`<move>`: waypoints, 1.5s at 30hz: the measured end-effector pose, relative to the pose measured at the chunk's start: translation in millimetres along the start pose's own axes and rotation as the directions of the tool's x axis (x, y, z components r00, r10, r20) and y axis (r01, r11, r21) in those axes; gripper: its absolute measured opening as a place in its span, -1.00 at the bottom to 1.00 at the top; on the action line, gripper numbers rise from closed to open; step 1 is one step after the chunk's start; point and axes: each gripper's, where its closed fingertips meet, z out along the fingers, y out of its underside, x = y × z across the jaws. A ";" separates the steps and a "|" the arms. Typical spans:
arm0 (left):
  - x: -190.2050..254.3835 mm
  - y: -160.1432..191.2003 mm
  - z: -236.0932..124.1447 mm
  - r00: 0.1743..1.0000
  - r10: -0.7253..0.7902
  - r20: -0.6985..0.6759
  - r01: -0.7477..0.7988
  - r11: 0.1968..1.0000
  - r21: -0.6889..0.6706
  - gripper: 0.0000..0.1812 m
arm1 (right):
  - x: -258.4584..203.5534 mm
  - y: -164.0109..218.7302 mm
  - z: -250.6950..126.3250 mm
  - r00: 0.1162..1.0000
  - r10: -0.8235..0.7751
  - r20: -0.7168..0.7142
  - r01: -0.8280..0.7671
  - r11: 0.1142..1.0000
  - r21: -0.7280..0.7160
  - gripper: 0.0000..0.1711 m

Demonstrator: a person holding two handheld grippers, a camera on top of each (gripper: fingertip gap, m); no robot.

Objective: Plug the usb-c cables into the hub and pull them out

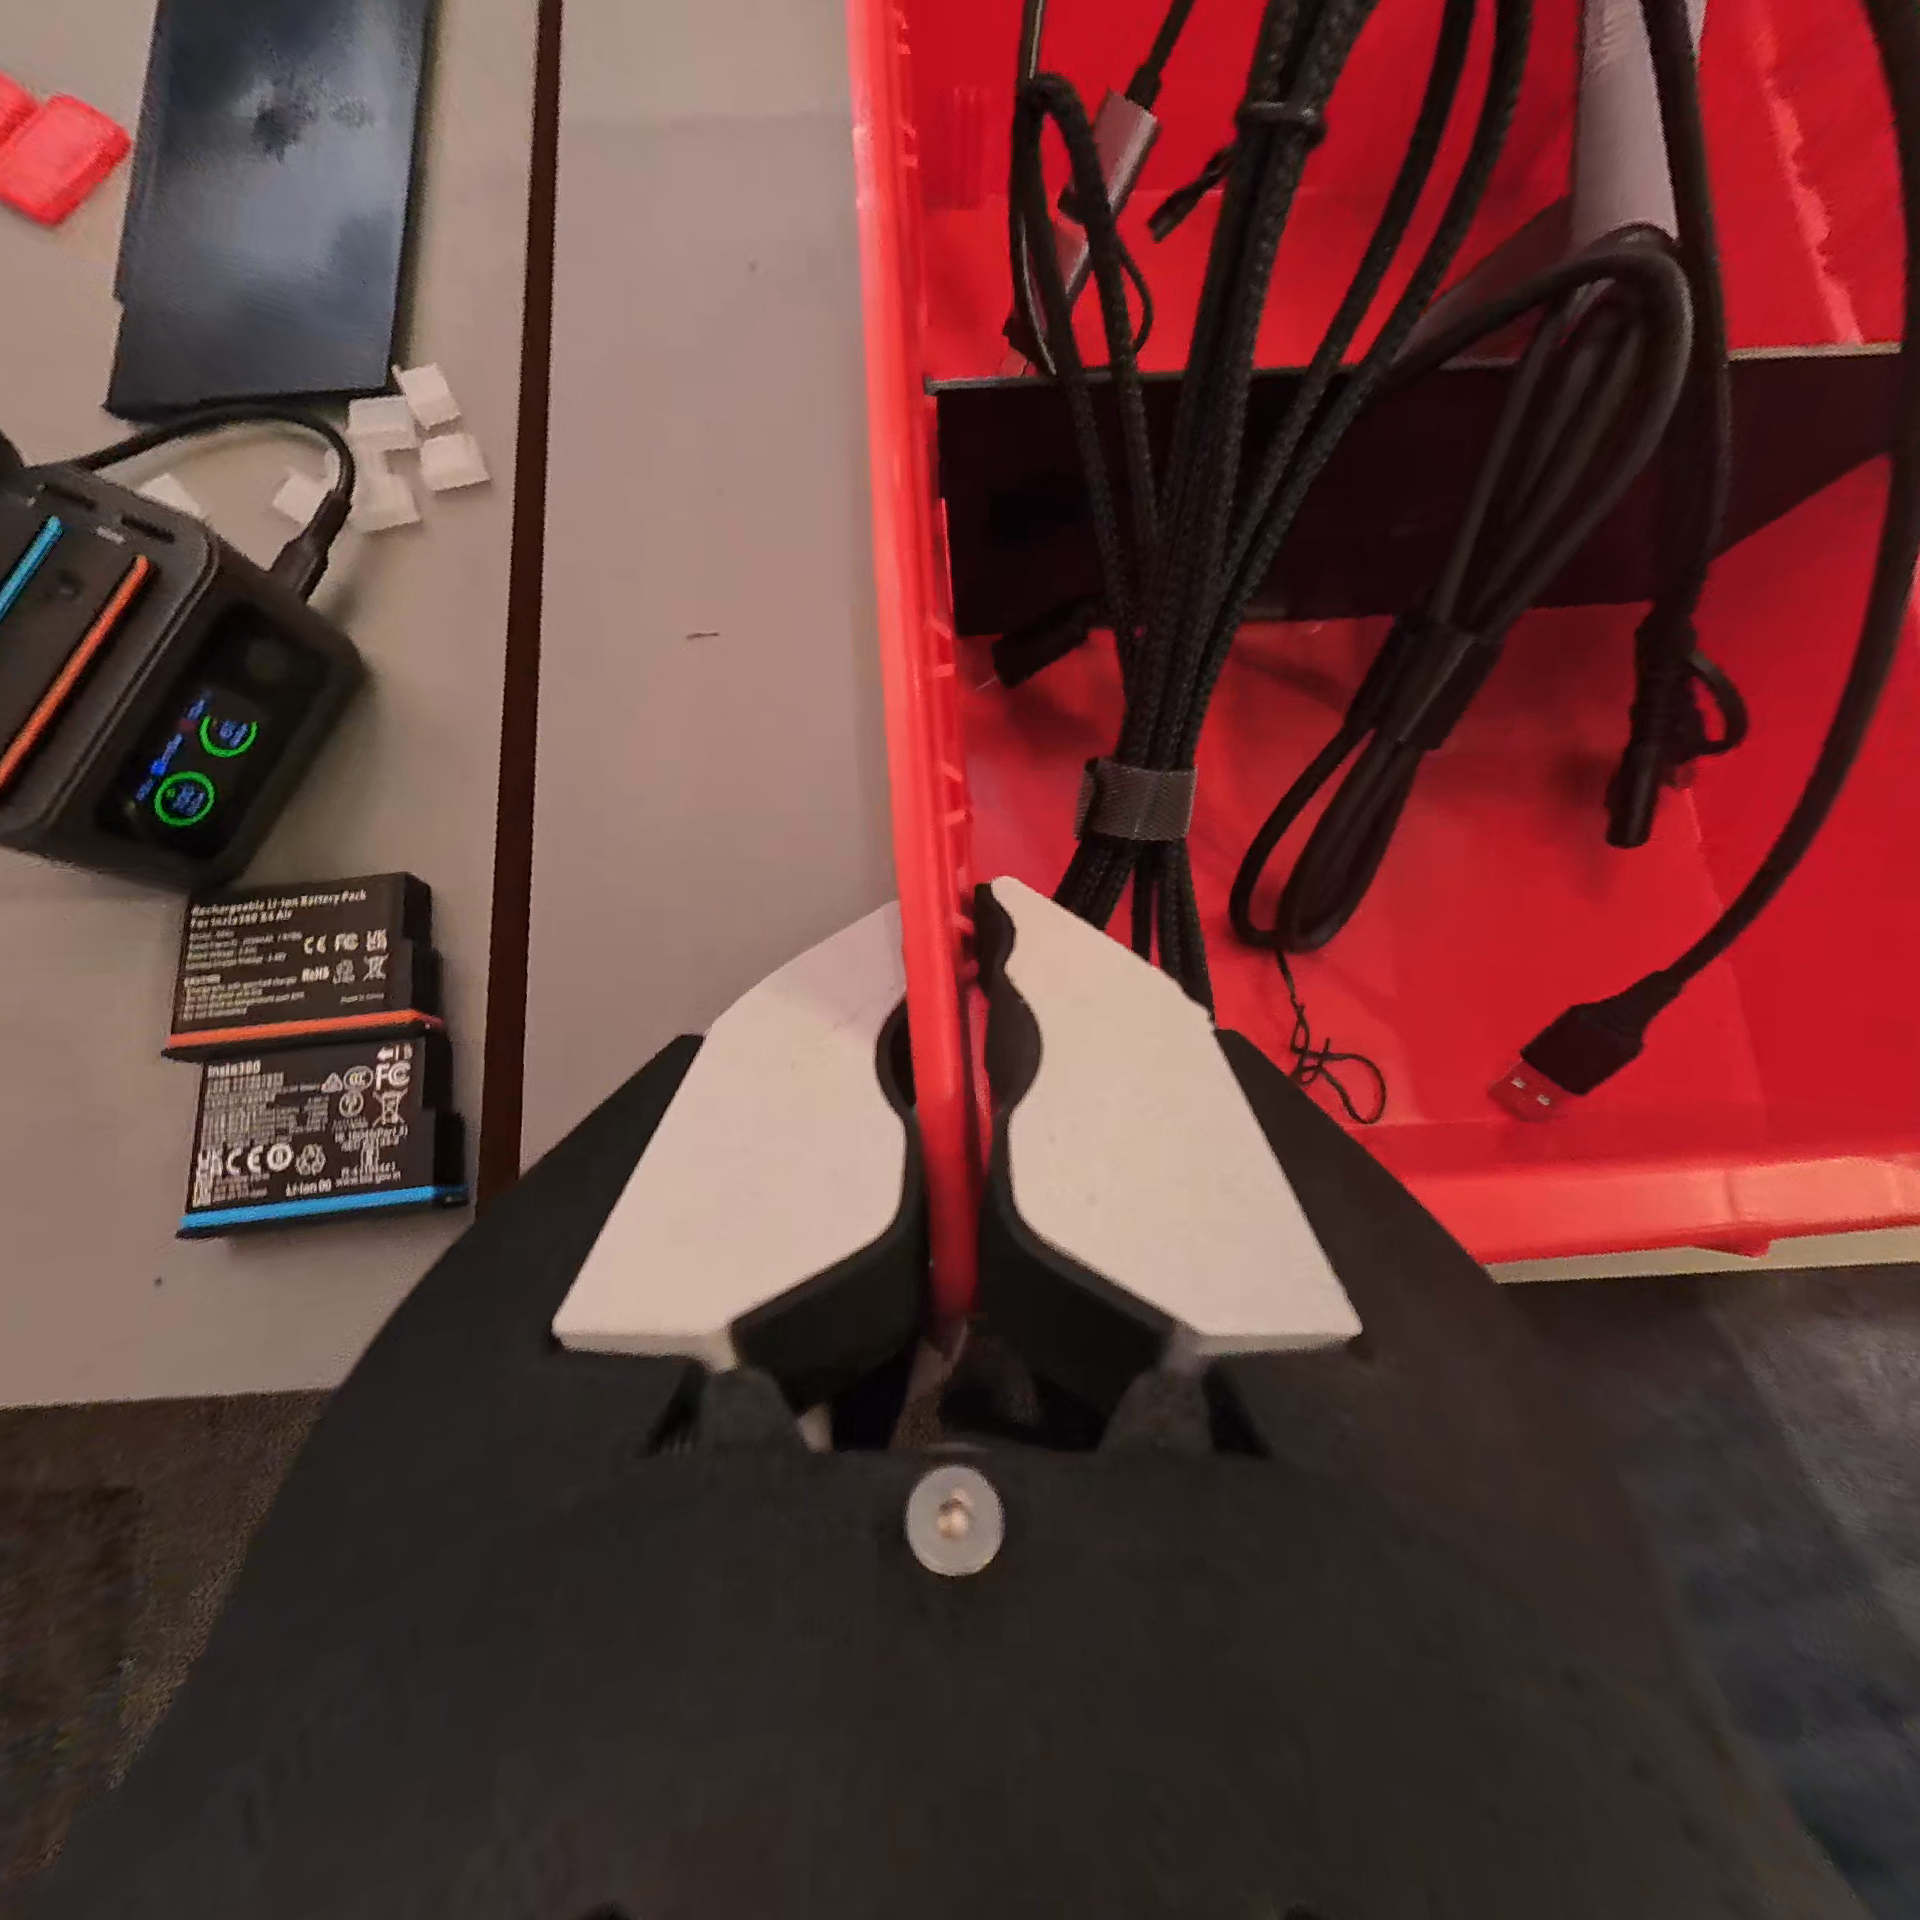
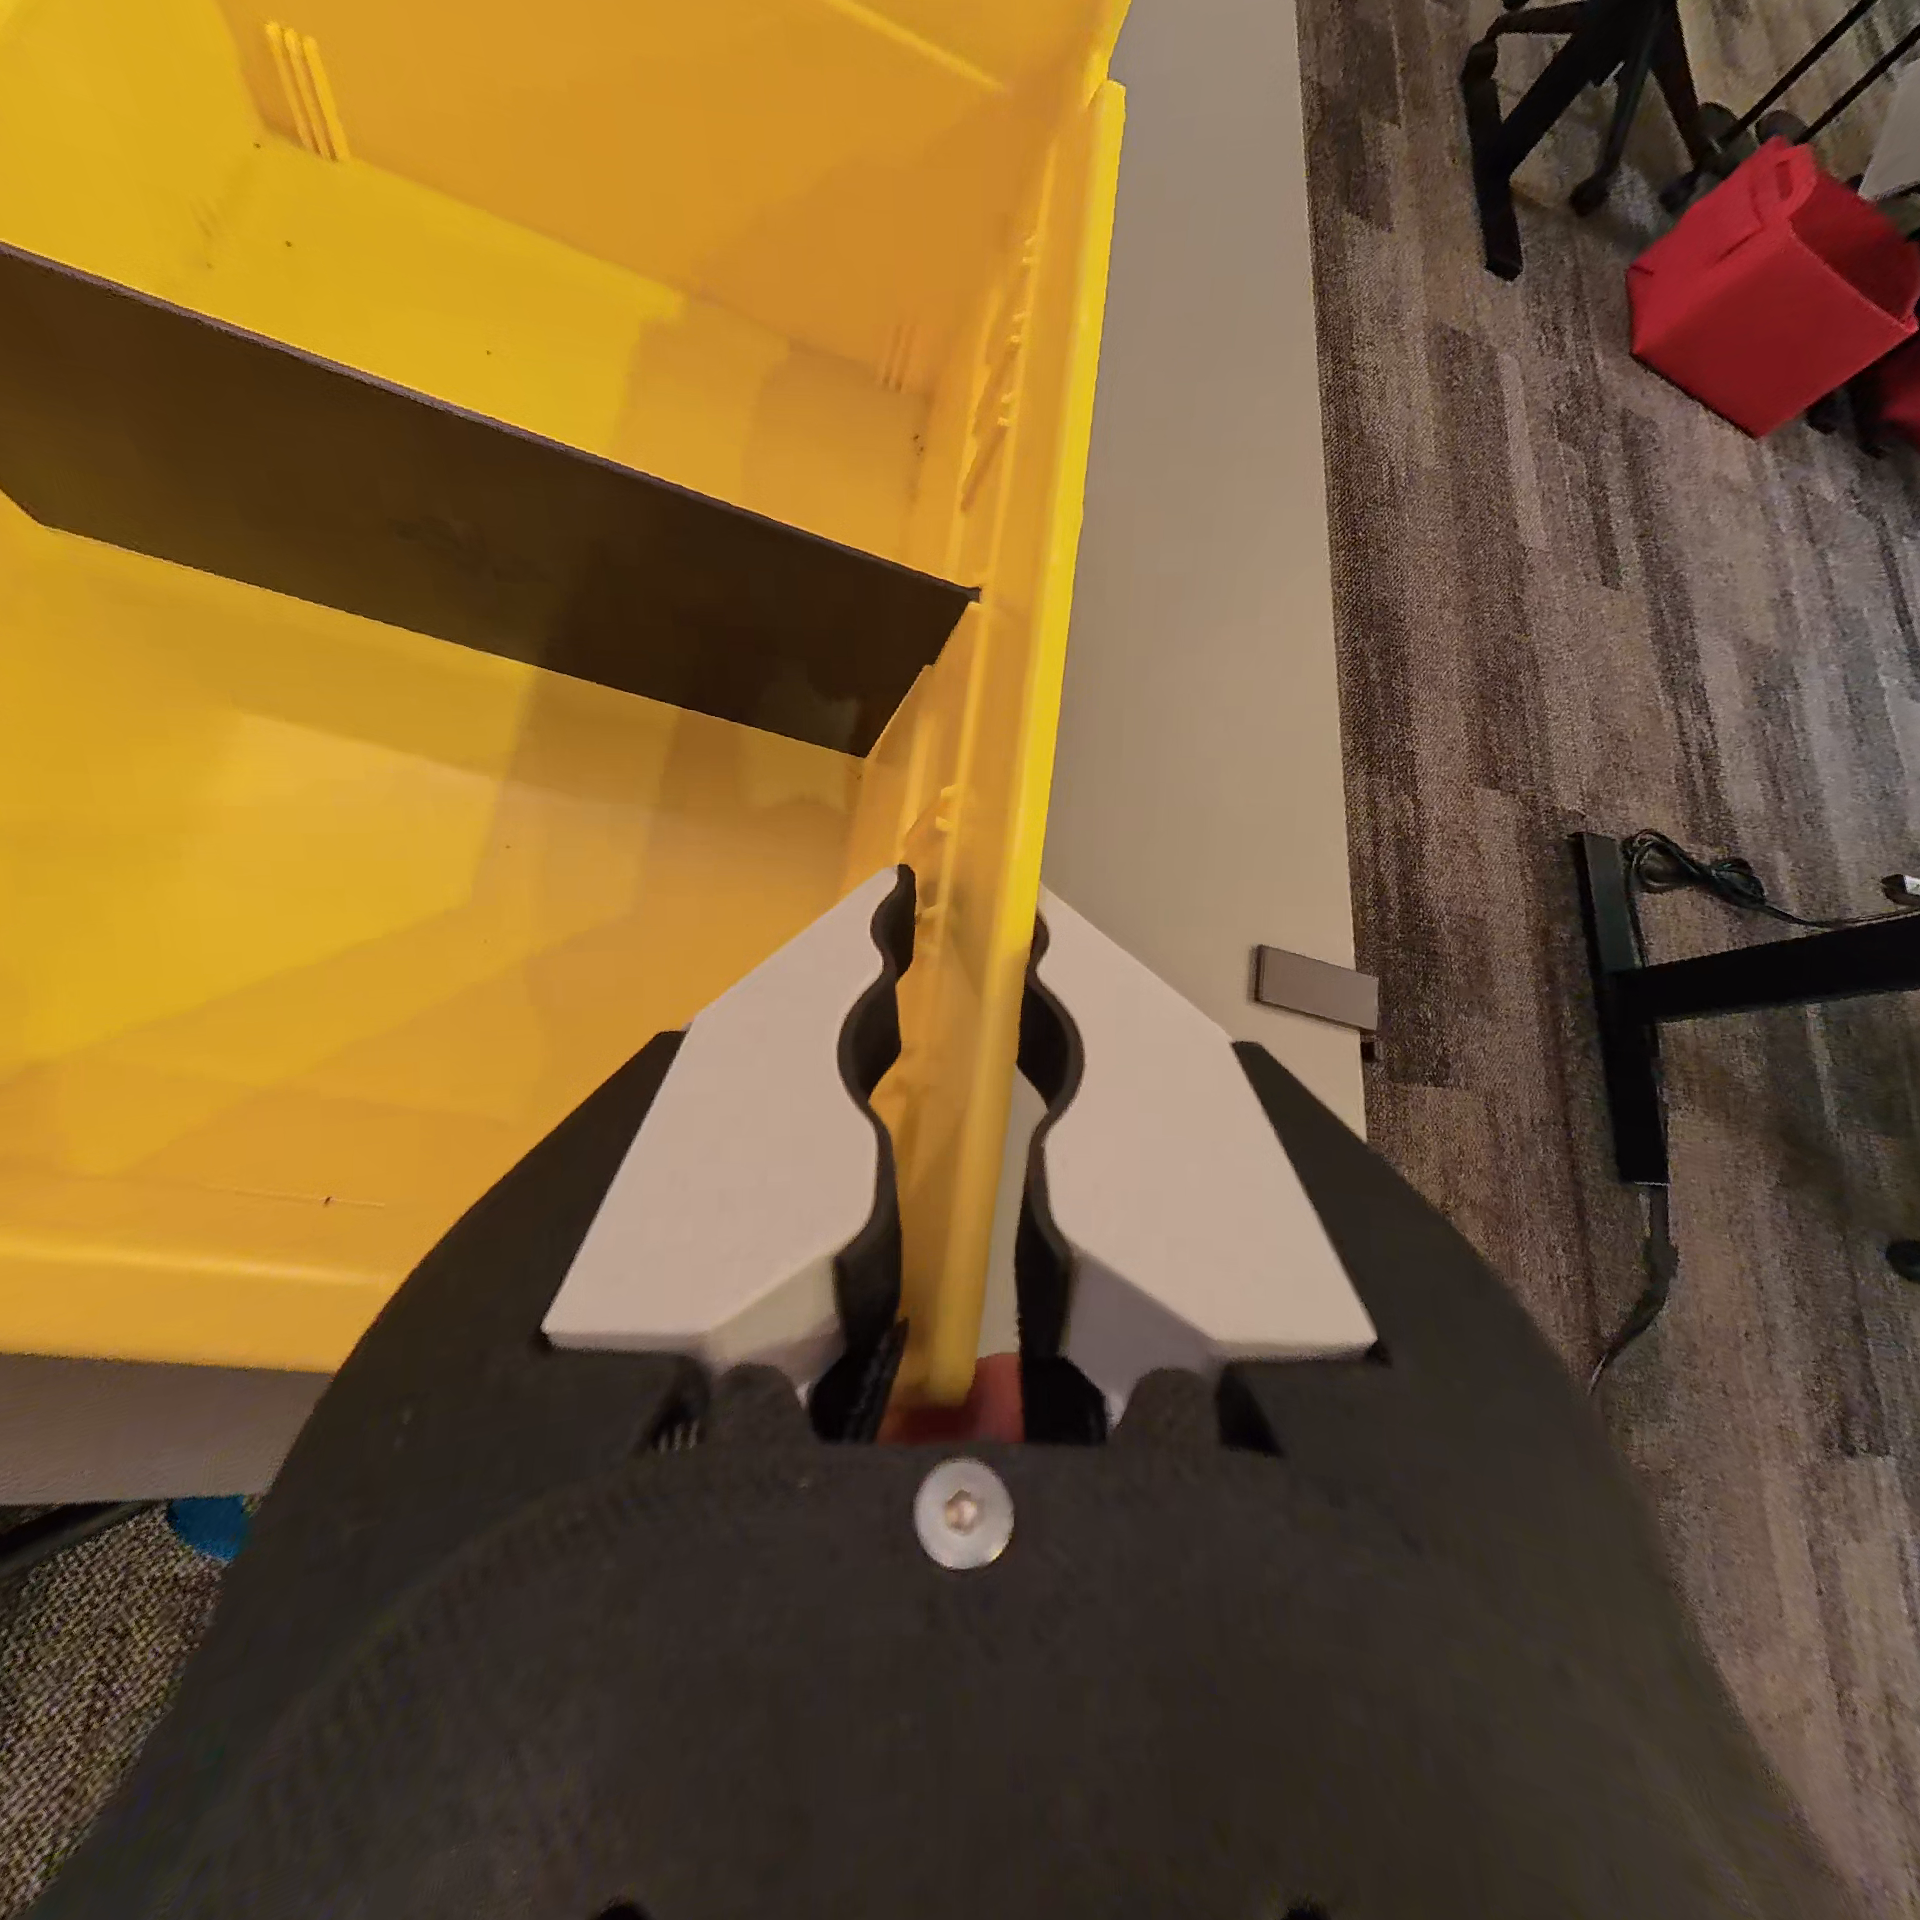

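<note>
Cables (image 1: 1195, 582) inside red bin (image 1: 1818, 260)

The left gripper (image 1: 940, 914) is built from a broad matte black body carrying two pale grey wedge-shaped fingers (image 1: 769, 1132), lined with wavy black pads. The right gripper (image 2: 971, 904) is made alike (a silver screw (image 2: 962, 1513) is set centrally).

Left wrist view: looks steeply down along its fingers, very close to the red bin (image 1: 914, 623) wall, grey table (image 1: 686, 520) at left.
Right wrist view: same steep, close angle over the yellow bin (image 2: 1039, 623) wall, carpet (image 2: 1558, 727) at right.
Shared: no common object visible.
</note>
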 end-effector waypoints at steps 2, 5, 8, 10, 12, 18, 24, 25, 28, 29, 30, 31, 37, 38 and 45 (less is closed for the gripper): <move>-0.4 -0.1 -1.0 1.000 -0.027 0.005 0.027 0.999 0.019 -0.95 | 1.1 0.5 1.0 1.000 -0.017 -0.005 0.017 1.000 -0.008 -0.80; -5.7 -1.9 -3.5 0.999 -0.030 0.032 0.028 0.998 0.049 -0.80 | 7.1 2.8 -4.2 0.997 -0.042 -0.067 0.040 0.999 -0.021 -0.41; -12.8 -10.7 -16.9 0.998 -0.023 0.061 0.017 0.995 0.101 -0.52 | 12.8 -11.0 -27.1 0.988 -0.046 -0.150 0.054 0.997 0.052 -0.33; -22.9 -26.6 -34.1 0.989 0.022 0.145 -0.045 0.987 0.153 -0.44 | 11.4 -29.2 -50.3 0.978 -0.059 -0.201 0.085 0.988 0.126 -0.36; -27.4 -49.9 -52.3 0.971 0.088 0.224 -0.134 0.971 0.199 -0.44 | -1.5 -51.5 -73.0 0.972 -0.087 -0.217 0.131 0.971 0.198 -0.40; 30.9 -137.4 -54.9 0.915 0.376 0.149 -0.402 0.881 0.251 -0.58 | -94.0 -124.2 -118.0 0.957 -0.248 -0.154 0.289 0.873 0.393 -0.48; 89.9 -192.1 16.1 0.672 0.731 0.119 -0.740 0.668 0.079 -0.57 | -205.2 -165.0 -134.4 0.904 -0.424 -0.062 0.392 0.759 0.521 -0.51; 91.6 -197.2 31.1 0.627 0.770 0.121 -0.778 0.627 0.040 -0.56 | -219.1 -168.3 -135.8 0.896 -0.442 -0.050 0.397 0.745 0.535 -0.52; 93.0 -204.1 70.8 0.477 0.873 0.102 -0.873 0.484 -0.065 -0.53 | -250.9 -173.5 -135.0 0.872 -0.489 -0.012 0.408 0.714 0.569 -0.54; 91.3 -205.1 82.2 0.438 0.894 0.098 -0.889 0.447 -0.099 -0.52 | -257.9 -173.1 -132.4 0.865 -0.502 -0.001 0.413 0.710 0.570 -0.54; 89.9 -202.6 93.0 0.397 0.915 0.077 -0.905 0.404 -0.134 -0.51 | -263.2 -171.7 -129.4 0.858 -0.514 0.007 0.421 0.709 0.566 -0.54; 86.2 -200.5 102.3 0.351 0.934 0.069 -0.918 0.358 -0.172 -0.51 | -267.4 -170.2 -126.7 0.852 -0.524 0.010 0.428 0.707 0.563 -0.54; 80.6 -201.4 123.2 0.242 0.965 0.101 -0.945 0.259 -0.203 -0.87 | -276.1 -160.5 -116.0 0.843 -0.536 0.037 0.429 0.713 0.555 -0.55; 81.1 -201.3 122.2 0.259 0.961 0.101 -0.942 0.274 -0.195 -0.89 | -275.9 -159.3 -114.4 0.844 -0.535 0.041 0.427 0.716 0.552 -0.55; 81.3 -220.9 101.1 0.355 0.918 0.176 -0.924 0.373 -0.080 -0.96 | -277.6 -158.9 -108.3 0.846 -0.531 0.051 0.419 0.720 0.553 -0.56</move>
